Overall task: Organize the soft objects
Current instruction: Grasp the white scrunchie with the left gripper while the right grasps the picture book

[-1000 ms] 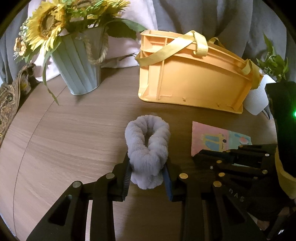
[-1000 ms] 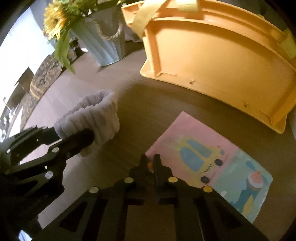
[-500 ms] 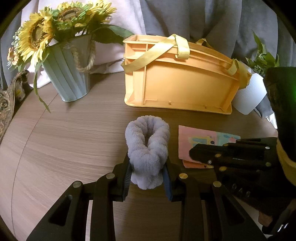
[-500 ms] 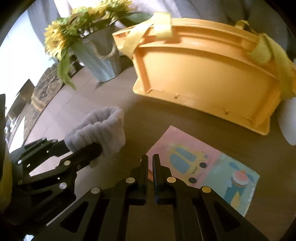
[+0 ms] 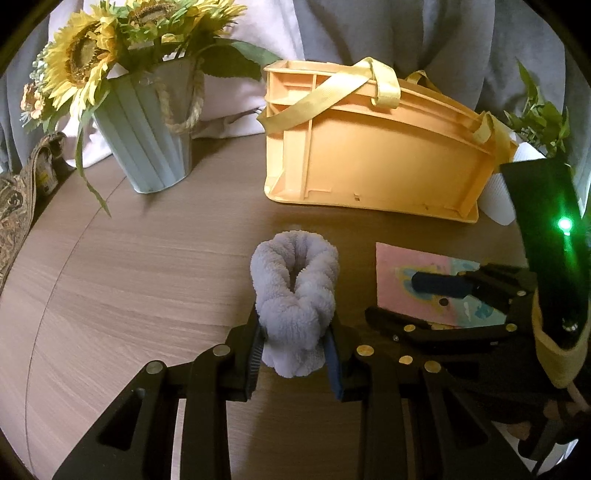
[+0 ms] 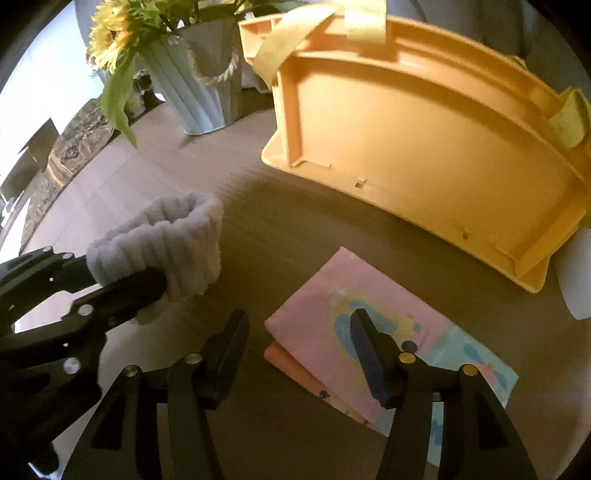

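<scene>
while the left gripper (image 5: 293, 347) clamps the folded lavender fleece cloth (image 5: 295, 295) over the wooden table (image 5: 129, 280), the right gripper (image 6: 299, 354) has just been opening, its jaws apart, one finger over the pink picture cloth (image 6: 314, 295) and nothing pinched. beyond stands the orange basket (image 5: 369, 155), beside a sunflower bucket (image 5: 147, 147).

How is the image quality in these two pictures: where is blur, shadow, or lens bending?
Left wrist view: mostly sharp; the orange basket bows from the fisheye; a green light glows brightly at right. Right wrist view: softer, the sunflowers and basket rim are blurred; a dark shadow covers the table near the folded cloth; window glare at the left edge.
</scene>
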`<state>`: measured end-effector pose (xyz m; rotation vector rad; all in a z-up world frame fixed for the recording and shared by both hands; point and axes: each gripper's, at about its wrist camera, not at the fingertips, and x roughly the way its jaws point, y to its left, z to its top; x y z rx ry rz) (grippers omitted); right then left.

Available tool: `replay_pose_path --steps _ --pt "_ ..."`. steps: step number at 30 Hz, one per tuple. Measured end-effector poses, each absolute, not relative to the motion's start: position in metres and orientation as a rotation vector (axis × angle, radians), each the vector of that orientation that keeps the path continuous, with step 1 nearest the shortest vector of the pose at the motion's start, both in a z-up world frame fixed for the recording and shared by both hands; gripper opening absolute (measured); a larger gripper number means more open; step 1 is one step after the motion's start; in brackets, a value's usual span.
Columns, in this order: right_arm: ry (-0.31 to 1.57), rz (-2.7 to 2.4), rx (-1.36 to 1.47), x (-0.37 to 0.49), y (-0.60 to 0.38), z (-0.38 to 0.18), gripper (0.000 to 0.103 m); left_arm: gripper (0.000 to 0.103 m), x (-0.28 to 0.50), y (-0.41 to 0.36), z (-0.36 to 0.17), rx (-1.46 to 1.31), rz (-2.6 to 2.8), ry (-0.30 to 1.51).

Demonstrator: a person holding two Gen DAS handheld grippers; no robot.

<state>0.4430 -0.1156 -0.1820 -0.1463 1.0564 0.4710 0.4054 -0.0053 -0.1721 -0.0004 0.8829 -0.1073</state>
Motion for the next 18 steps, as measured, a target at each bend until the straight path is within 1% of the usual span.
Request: replay_pose_path --steps 1,2,3,4,5,7,11,18 --pt "1.077 0.473 -0.124 0.445 -0.118 -0.186 0.058 0.03 0.406 -0.006 -0.172 0.002 -0.108 0.883" --pt "1.066 0.472 -0.114 0.444 -0.12 -0.186 0.052 0.03 0.405 -0.006 -0.173 0.003 -0.11 0.884" --pt "1.065 0.46 -0.111 0.443 -0.122 -0.186 0.048 0.03 0.406 -0.007 -0.173 0.003 -0.112 0.885" --pt "1.059 0.457 -0.113 0.443 -0.123 -0.185 0.036 0.03 0.406 -0.008 -0.173 0.004 -0.113 0.885" --pt "1.06 0.463 -0.112 0.443 -0.124 -0.185 0.021 0.03 0.407 -0.008 -0.173 0.004 -0.116 0.885" --pt "1.067 0.461 -0.102 0.444 -0.127 -0.185 0.01 0.03 0.407 -0.009 -0.173 0.001 -0.121 0.884" --pt "1.094 0.467 -0.011 0.447 -0.14 -0.182 0.008 0.029 0.406 -0.012 -0.168 -0.005 -0.135 0.874" --pt "1.044 0.453 0.006 0.435 -0.153 -0.159 0.008 0.029 0.399 -0.02 -0.151 0.001 -0.158 0.823"
